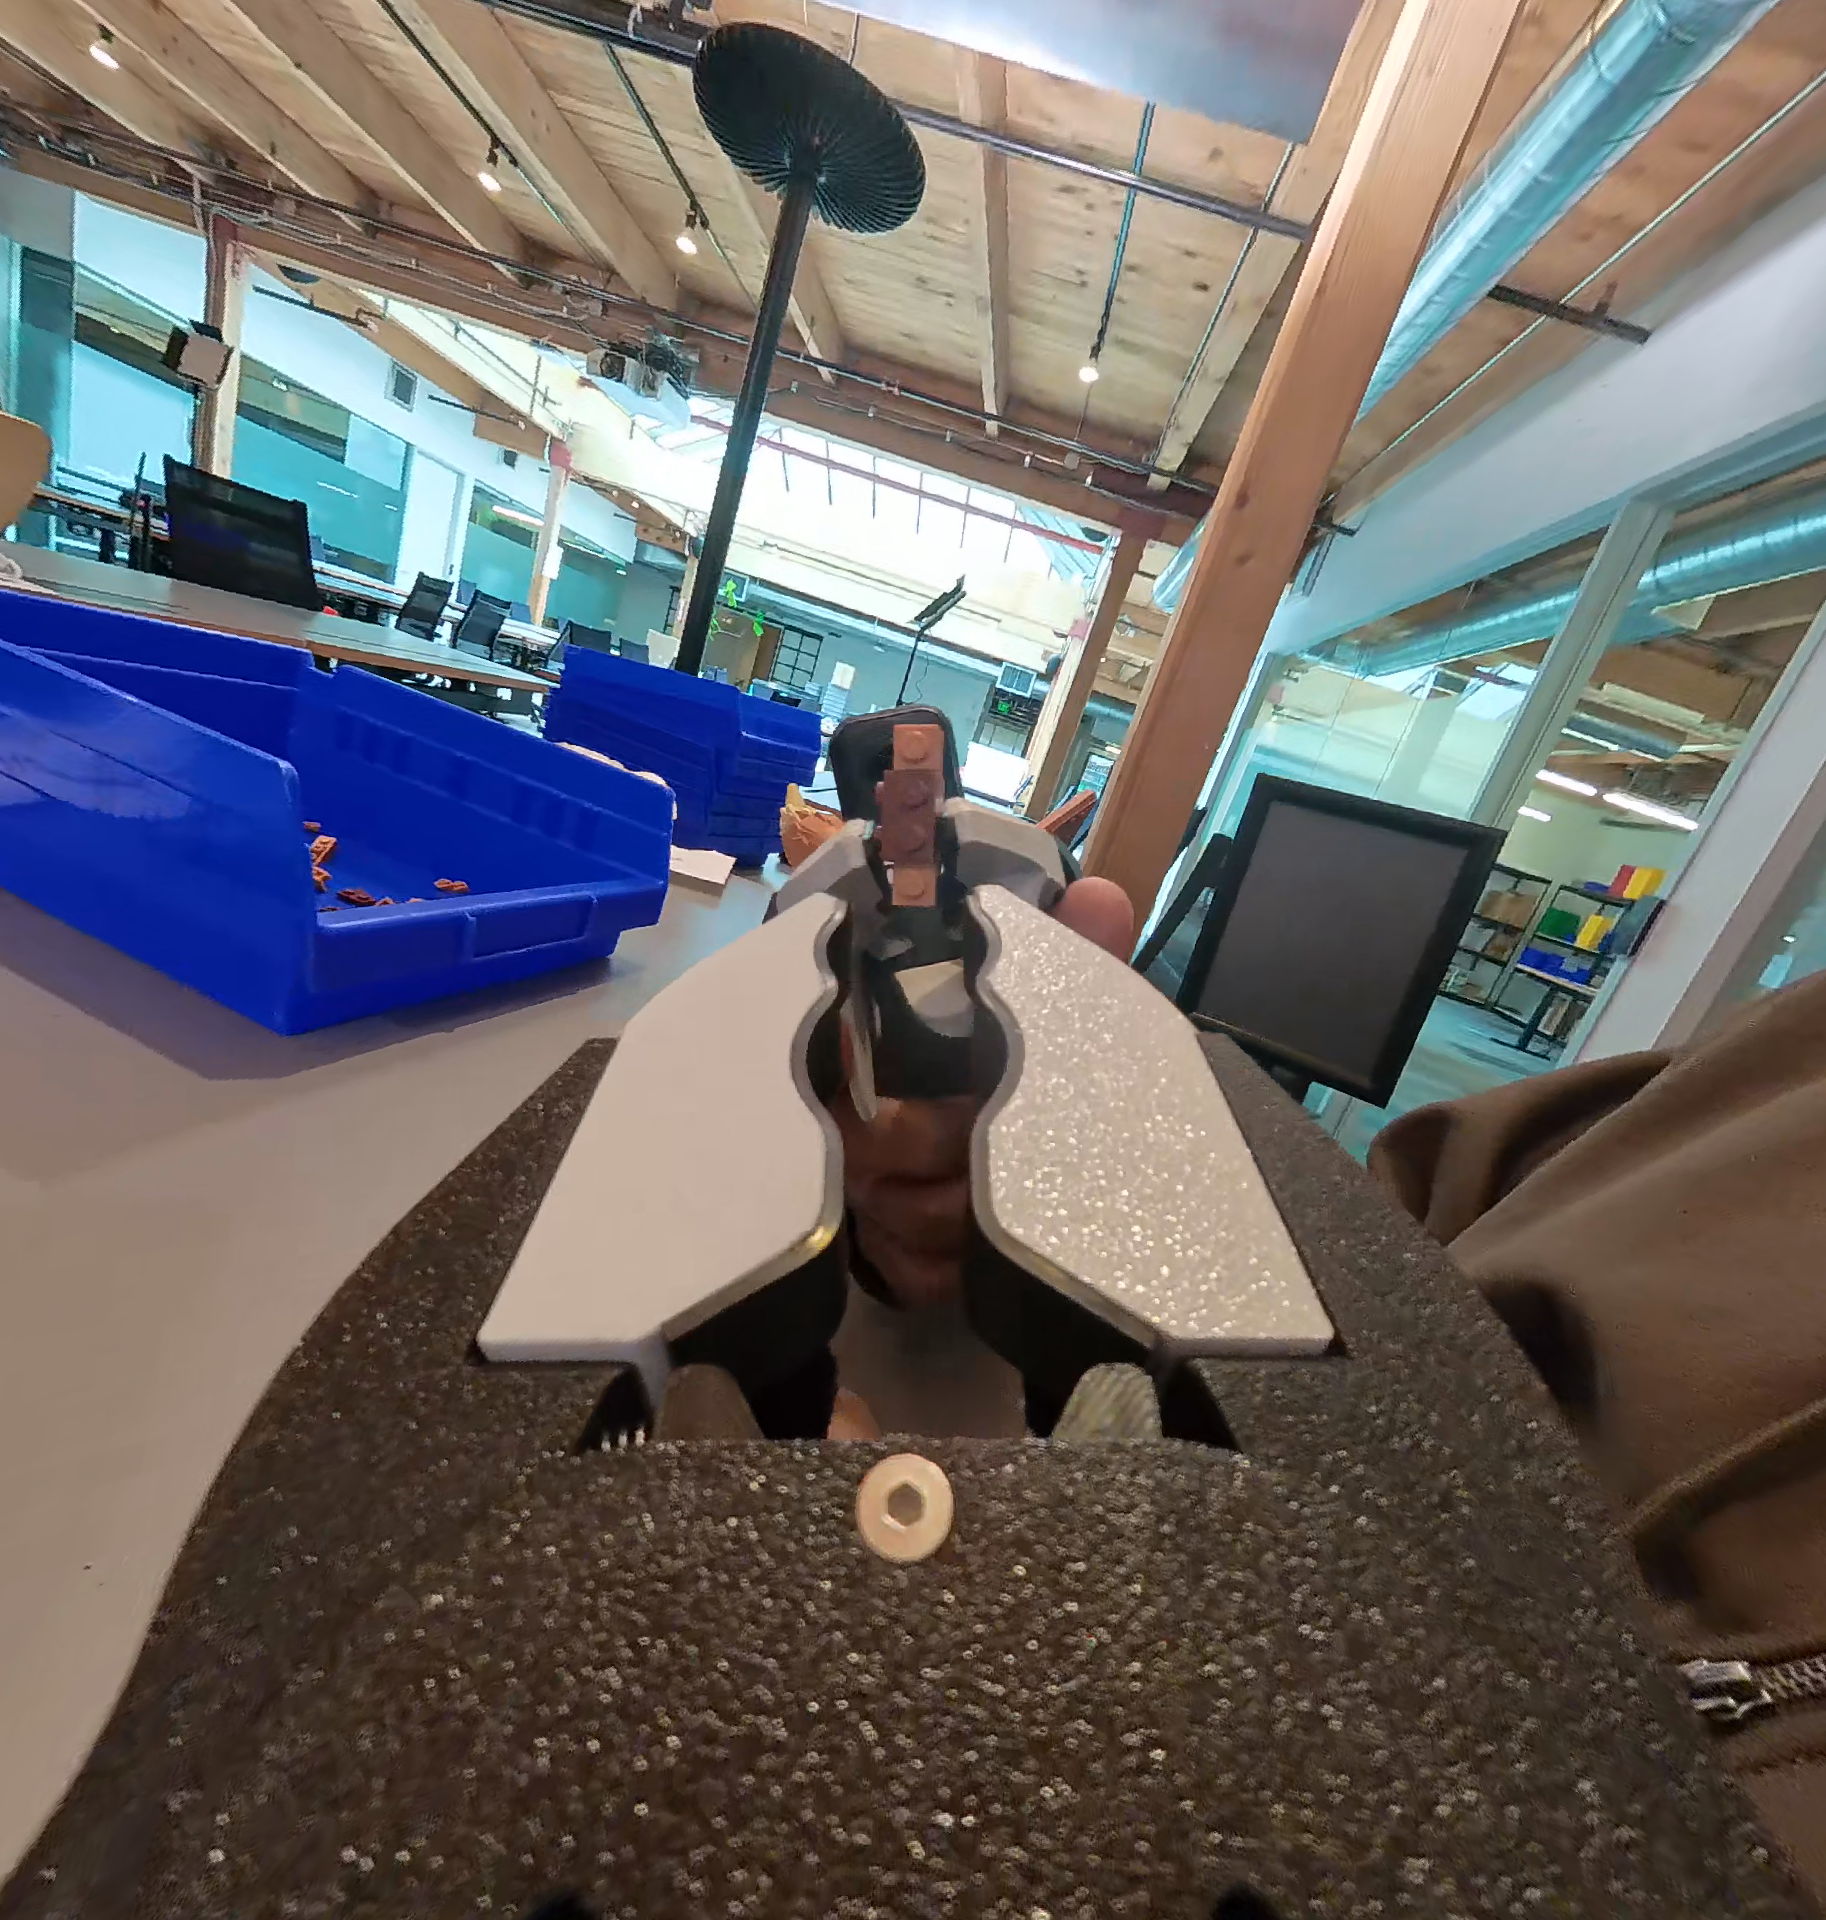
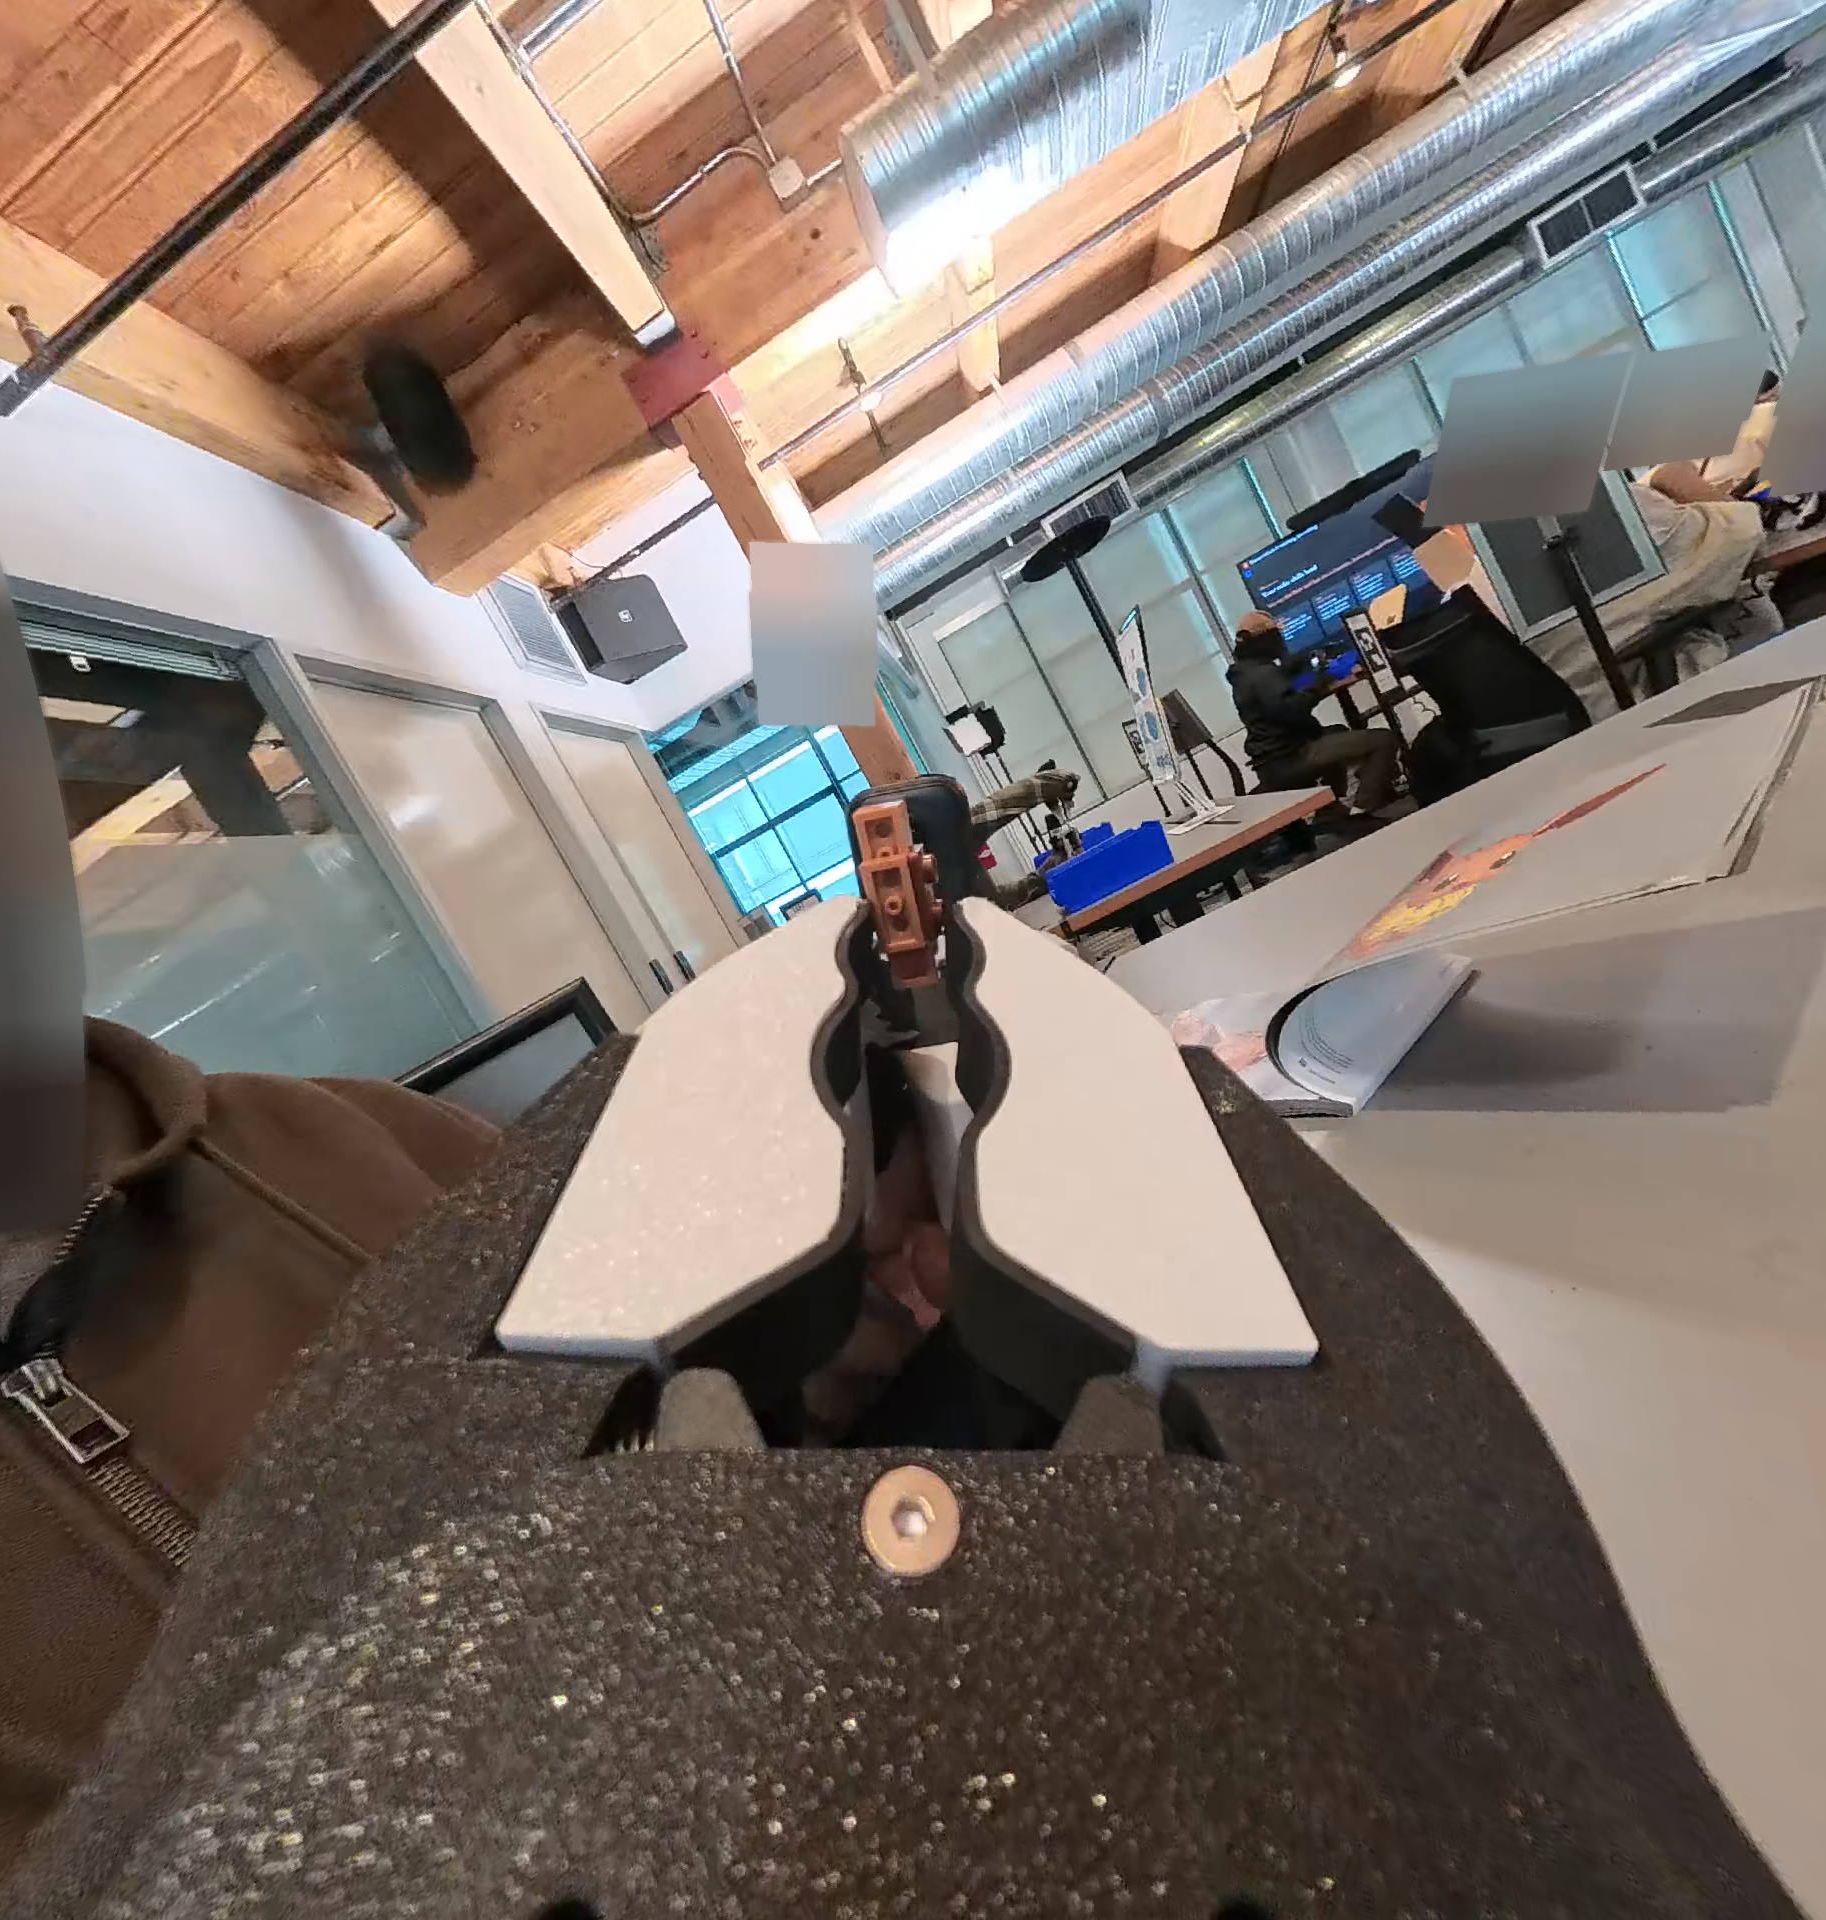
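Observation:
A small stack of brown and tan bricks [image 1: 911,821] is held up in the air between my two grippers, which face each other. In the left wrist view, my right gripper [image 1: 914,831] comes from the far side with its dark pads pressed on the dark brown middle piece. My left gripper [image 1: 909,909] is open. The tan lower end of the stack stands between its fingertips [image 1: 826,914], with a gap on each side. In the right wrist view, the stack [image 2: 896,894] stands upright at my right gripper [image 2: 907,920], between its tips.
A blue bin [image 1: 535,914] holding several small brown pieces [image 1: 327,852] sits on the grey table [image 1: 161,1143] at the left, with stacked blue bins [image 1: 680,748] behind it. A black framed board [image 1: 1335,935] stands at the right. An open booklet [image 2: 1408,987] lies on the table. A brown jacket [image 1: 1667,1299] is close by.

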A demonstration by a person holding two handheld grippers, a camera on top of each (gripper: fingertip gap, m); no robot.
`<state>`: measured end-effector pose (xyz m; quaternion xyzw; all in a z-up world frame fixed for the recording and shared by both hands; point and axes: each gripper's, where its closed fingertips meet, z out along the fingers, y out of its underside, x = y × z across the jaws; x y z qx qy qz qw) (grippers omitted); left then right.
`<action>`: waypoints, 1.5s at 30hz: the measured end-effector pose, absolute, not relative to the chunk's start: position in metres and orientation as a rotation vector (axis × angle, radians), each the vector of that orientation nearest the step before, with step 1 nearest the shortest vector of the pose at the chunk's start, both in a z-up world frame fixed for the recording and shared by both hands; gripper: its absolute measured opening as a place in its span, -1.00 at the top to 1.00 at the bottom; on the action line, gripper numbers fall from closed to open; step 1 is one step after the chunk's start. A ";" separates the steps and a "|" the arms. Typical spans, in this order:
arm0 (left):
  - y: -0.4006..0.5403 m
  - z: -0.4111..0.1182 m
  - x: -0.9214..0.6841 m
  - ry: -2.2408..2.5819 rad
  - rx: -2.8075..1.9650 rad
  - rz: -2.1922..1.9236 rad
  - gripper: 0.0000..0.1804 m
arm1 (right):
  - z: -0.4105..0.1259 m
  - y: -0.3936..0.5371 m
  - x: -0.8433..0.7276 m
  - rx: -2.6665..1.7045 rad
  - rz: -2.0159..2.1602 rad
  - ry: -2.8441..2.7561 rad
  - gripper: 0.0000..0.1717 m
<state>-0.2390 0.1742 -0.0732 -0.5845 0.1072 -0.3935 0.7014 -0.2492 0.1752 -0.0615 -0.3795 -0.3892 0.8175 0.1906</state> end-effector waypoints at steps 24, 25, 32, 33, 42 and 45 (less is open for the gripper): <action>0.180 -0.130 -0.246 0.510 -1.691 -0.376 0.91 | -0.113 0.188 -0.243 -1.038 1.485 -1.606 0.70; 0.179 -0.134 -0.245 0.533 -1.717 -0.367 0.91 | -0.119 0.187 -0.242 -1.031 1.447 -1.650 0.69; 0.173 -0.154 -0.242 0.640 -1.827 -0.329 0.91 | -0.129 0.178 -0.239 -1.001 1.399 -1.745 0.73; 0.172 -0.155 -0.241 0.649 -1.829 -0.329 0.91 | -0.131 0.179 -0.239 -1.014 1.390 -1.752 0.75; 0.168 -0.159 -0.239 0.700 -1.841 -0.330 0.91 | -0.141 0.172 -0.238 -1.042 1.396 -1.818 0.90; 0.171 -0.148 -0.241 0.630 -1.775 -0.379 0.91 | -0.131 0.176 -0.239 -1.050 1.455 -1.752 0.90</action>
